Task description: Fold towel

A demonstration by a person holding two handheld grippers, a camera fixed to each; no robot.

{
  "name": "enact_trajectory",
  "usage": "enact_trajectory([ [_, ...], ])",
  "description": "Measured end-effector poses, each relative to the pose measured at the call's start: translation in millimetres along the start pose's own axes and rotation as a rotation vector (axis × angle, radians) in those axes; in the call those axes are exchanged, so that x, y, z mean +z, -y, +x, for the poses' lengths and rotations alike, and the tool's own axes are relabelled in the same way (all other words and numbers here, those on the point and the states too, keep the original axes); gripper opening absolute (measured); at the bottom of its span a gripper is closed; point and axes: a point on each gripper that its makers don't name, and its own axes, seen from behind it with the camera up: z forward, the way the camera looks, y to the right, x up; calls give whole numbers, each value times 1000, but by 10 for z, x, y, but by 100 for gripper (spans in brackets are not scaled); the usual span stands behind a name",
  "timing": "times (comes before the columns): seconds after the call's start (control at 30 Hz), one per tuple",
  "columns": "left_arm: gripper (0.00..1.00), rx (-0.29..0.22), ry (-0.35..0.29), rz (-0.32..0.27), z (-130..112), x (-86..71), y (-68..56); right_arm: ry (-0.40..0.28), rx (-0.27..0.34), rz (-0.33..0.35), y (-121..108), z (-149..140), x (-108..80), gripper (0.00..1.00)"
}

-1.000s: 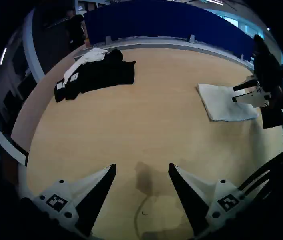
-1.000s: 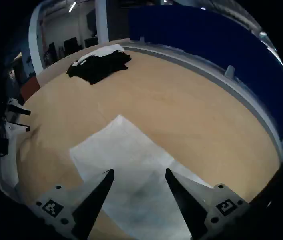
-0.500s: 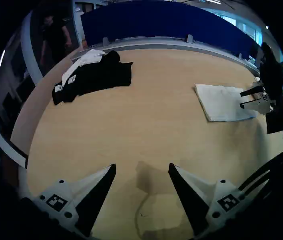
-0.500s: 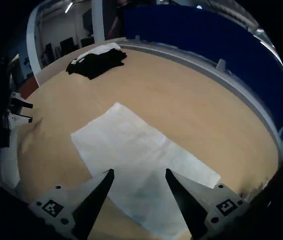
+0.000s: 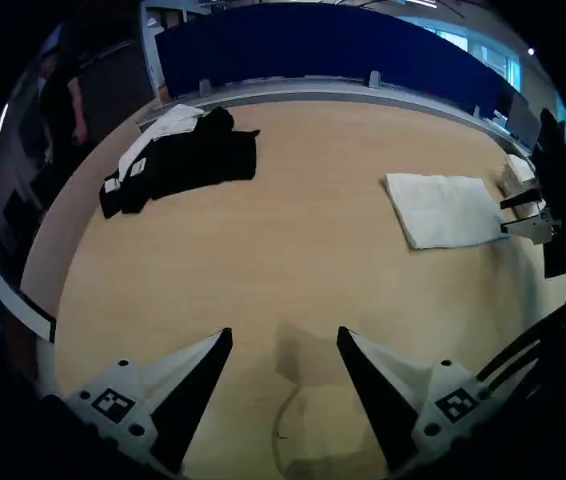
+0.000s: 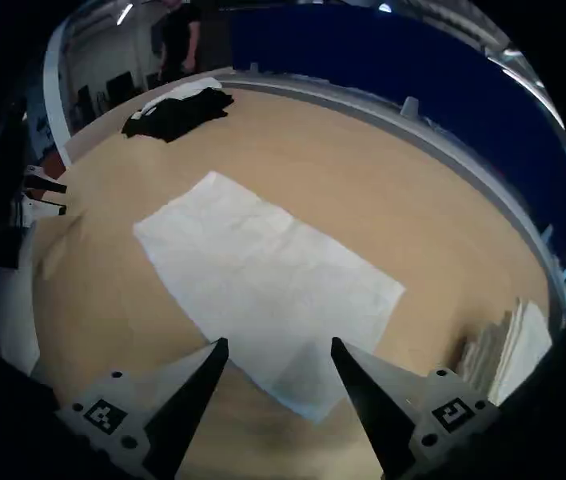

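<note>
towel: white rectangular cloth towel flat on light wooden table, near end by right claw | claws: right claw, left claw both wide open, empty | handling: likely light, limp; pinch corners

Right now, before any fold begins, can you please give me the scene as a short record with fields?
Surface: light wooden table, blue partition behind it
Towel: white towel, lying flat and spread out, held by no claw
Left side: left claw open, empty, over bare table, apart from the towel
Right side: right claw open, empty, pointed at the towel's near end
Other cloth: dark clothes pile near the far edge; stack of folded white cloth beside the towel
Bystander: a person stands beyond the clothes pile
</note>
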Motion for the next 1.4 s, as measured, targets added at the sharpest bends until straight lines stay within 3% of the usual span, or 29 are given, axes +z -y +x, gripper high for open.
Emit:
enact_trajectory([
  [0.37,98,11,-3,-6,39,-8,-16,45,23,-35,-195,-408,-197,100],
  [0.63,98,15,-5,-10,51,-1,-41,61,28,-47,-262,-492,-204,95],
  [0.9,98,18,-7,-12,48,-17,-36,79,44,-25,-244,-541,-163,66],
  [1.1,98,19,-8,-9,56,-34,-23,91,51,-14,-231,-575,-142,31],
  [1.23,98,19,-9,-9,56,-44,-24,91,57,-8,-218,-579,-136,13],
  [1.4,98,17,-9,-8,50,-55,-18,87,56,-8,-211,-565,-124,4],
])
